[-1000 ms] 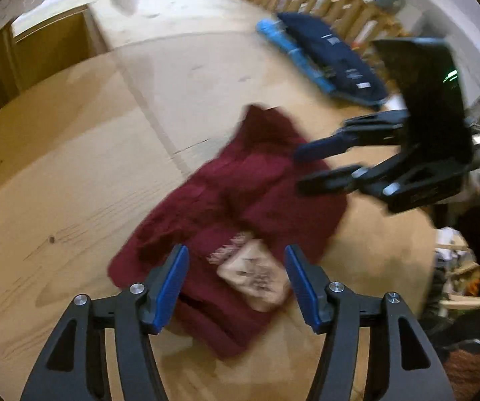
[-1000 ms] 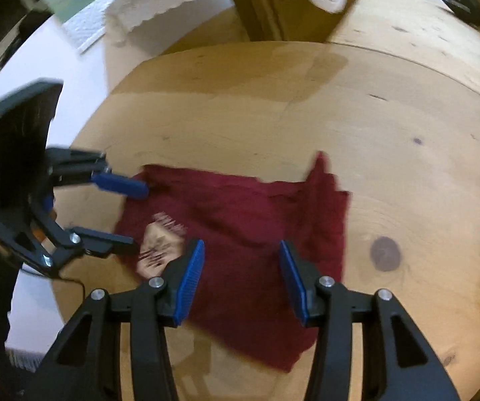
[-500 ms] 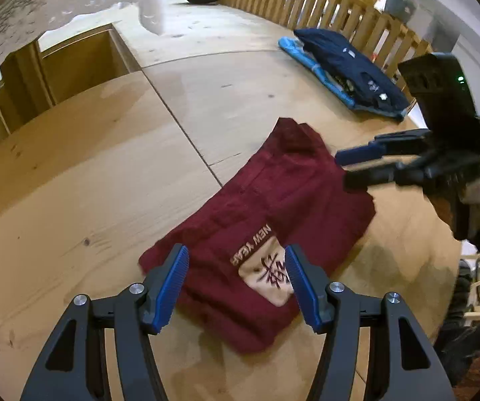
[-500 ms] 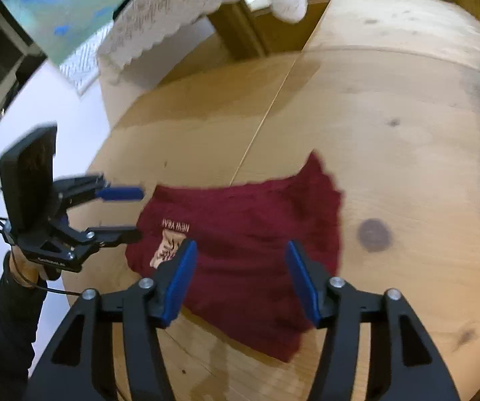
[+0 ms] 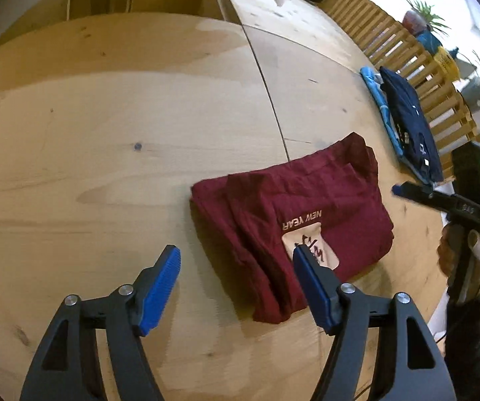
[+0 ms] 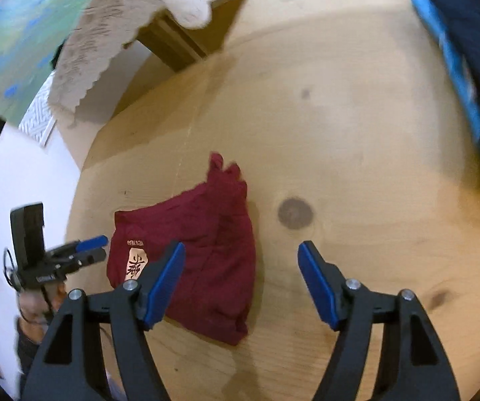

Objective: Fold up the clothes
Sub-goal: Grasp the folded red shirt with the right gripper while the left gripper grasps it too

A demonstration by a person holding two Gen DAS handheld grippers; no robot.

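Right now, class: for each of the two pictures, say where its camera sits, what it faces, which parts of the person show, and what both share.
Left wrist: rides the left gripper, looking over the maroon shirt toward the fence; the right gripper and hand show.
Right wrist: rides the right gripper, facing the wooden table; the left gripper shows.
Shared: shirt, table, navy garment.

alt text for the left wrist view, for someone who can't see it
A folded maroon shirt lies on a wooden table, just ahead of the open left gripper. The right gripper is at right; dark folded clothes lie beyond.
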